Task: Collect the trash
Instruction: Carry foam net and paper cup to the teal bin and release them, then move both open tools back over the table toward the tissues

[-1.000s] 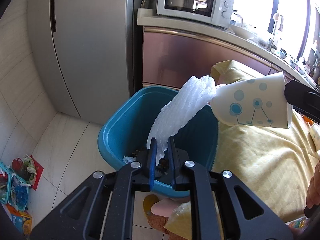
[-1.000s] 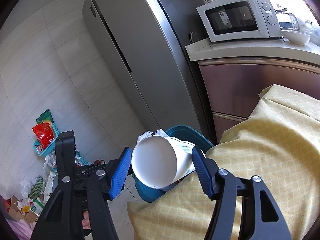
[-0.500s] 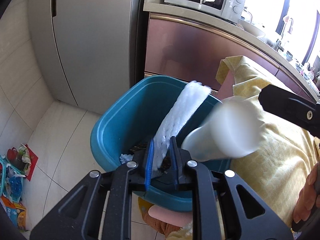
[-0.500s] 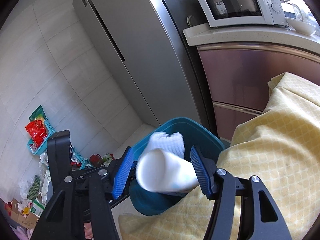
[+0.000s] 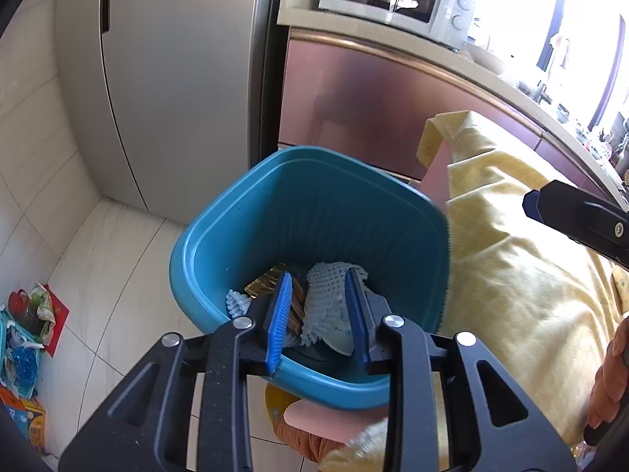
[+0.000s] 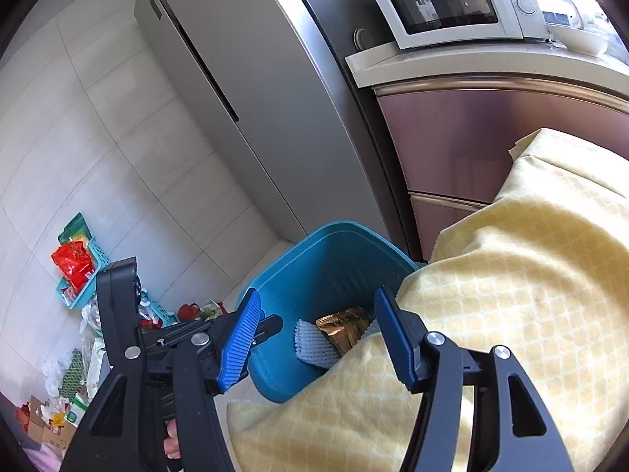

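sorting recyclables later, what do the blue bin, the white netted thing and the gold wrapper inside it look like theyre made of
Blue bin: looks like moulded plastic, semi-gloss, with ribbed inner walls and a smooth rolled rim.
White netted thing: probably foam mesh sleeve, matte, with an open lattice pattern and soft edges.
Gold wrapper: seems metallised foil or film, shiny and crinkled; which of the two I cannot tell.

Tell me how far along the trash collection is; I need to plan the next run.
Done: white foam netting, a gold wrapper and a paper cup lie in the blue bin. In hand: nothing; the left gripper is opening and the right gripper is open. Left: nothing visible on the yellow cloth.
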`<control>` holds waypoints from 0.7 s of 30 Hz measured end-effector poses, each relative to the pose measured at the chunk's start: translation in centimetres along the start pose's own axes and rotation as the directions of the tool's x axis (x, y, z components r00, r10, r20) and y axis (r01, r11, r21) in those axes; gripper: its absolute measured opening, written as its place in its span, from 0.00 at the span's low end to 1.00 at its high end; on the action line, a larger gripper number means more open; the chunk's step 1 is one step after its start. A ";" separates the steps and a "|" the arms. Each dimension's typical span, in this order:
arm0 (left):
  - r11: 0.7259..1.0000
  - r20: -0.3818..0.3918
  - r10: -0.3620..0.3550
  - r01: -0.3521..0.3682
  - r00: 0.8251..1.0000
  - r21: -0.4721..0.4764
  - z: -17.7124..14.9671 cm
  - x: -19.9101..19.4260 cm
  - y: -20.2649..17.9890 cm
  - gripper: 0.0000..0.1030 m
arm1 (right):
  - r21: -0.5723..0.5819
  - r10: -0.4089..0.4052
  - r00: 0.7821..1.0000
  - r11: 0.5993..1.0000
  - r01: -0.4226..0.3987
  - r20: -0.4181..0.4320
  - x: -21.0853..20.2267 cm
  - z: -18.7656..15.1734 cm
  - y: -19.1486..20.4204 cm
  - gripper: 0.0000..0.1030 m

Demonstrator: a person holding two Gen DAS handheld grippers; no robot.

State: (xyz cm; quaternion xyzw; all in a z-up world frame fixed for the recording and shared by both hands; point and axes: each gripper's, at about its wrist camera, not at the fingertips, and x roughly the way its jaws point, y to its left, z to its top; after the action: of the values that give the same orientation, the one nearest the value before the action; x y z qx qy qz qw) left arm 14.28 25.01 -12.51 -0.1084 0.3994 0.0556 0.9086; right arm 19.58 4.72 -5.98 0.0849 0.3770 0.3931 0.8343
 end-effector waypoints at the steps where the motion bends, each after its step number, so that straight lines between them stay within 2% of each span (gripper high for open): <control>1: 1.000 0.011 -0.004 0.004 1.000 0.006 0.0 -0.5 -0.2 0.30 | -0.002 0.003 1.000 1.000 -0.003 0.004 -0.4 -0.1 -0.1 0.57; 6: 0.998 0.081 -0.038 0.034 0.996 0.058 -0.2 -3.5 -2.2 0.37 | -0.021 0.000 0.999 1.000 0.001 0.043 -3.4 -0.9 -0.4 0.60; 9: 0.992 0.120 -0.089 0.077 0.989 0.098 -0.2 -5.3 -3.9 0.43 | -0.032 -0.017 0.998 0.999 0.019 0.067 -5.4 -1.6 -0.7 0.60; 11: 0.986 0.136 -0.128 0.111 0.982 0.126 -0.3 -6.3 -5.2 0.44 | -0.035 -0.031 0.996 0.999 0.034 0.083 -6.8 -2.1 -1.1 0.60; 15: 0.965 0.133 -0.209 0.182 0.969 0.187 -0.4 -7.5 -8.1 0.45 | -0.024 -0.079 0.990 0.996 0.082 0.115 -9.9 -3.3 -2.4 0.60; 21: 0.915 0.095 -0.315 0.276 0.944 0.296 -1.3 -8.5 -14.2 0.45 | 0.032 -0.180 0.968 0.984 0.177 0.173 -15.2 -5.3 -5.2 0.60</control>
State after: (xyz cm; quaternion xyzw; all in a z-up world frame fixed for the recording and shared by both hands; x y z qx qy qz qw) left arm 10.30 10.82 -4.95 -0.0345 0.3171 -0.1317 0.9386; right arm 12.82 -10.57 -3.40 0.0917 0.3117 0.3044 0.8954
